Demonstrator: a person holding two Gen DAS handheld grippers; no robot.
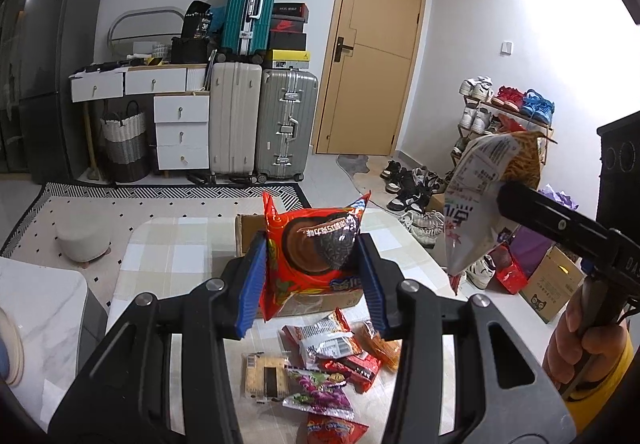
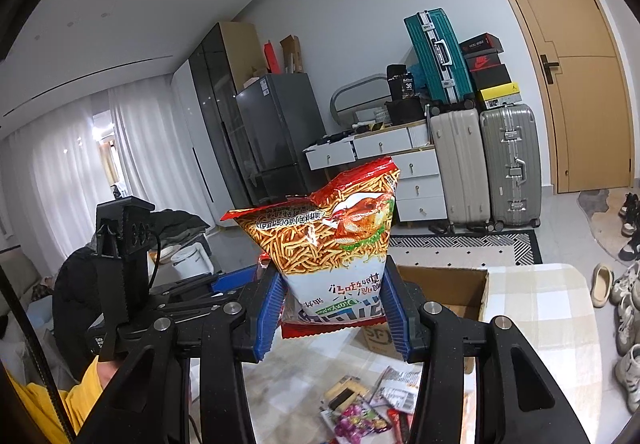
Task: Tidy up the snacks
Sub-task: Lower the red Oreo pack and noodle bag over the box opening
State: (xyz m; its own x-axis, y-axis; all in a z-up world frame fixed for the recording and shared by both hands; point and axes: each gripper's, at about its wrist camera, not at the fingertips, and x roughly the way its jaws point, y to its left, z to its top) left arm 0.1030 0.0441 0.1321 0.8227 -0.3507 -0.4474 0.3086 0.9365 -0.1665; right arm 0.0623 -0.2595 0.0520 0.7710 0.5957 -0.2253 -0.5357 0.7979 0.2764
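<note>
Two wrist fisheyes, close above the tabletop (image 1: 168, 244)

Each looks forward along its own tool's fingers, facing the far wall; both share the cardboard box (image 2: 440, 284), suitcases (image 1: 236, 120) and door (image 2: 580, 84).

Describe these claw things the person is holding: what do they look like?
Each gripper is a black frame with silver pivot bolts and two ribbed blue pads. A black camera block with a thin cable sits on the left one. The person's right hand is bare; the sleeves are yellow.

Bright, even indoor light; sharp focus, strong fisheye bending, dark corners.
</note>
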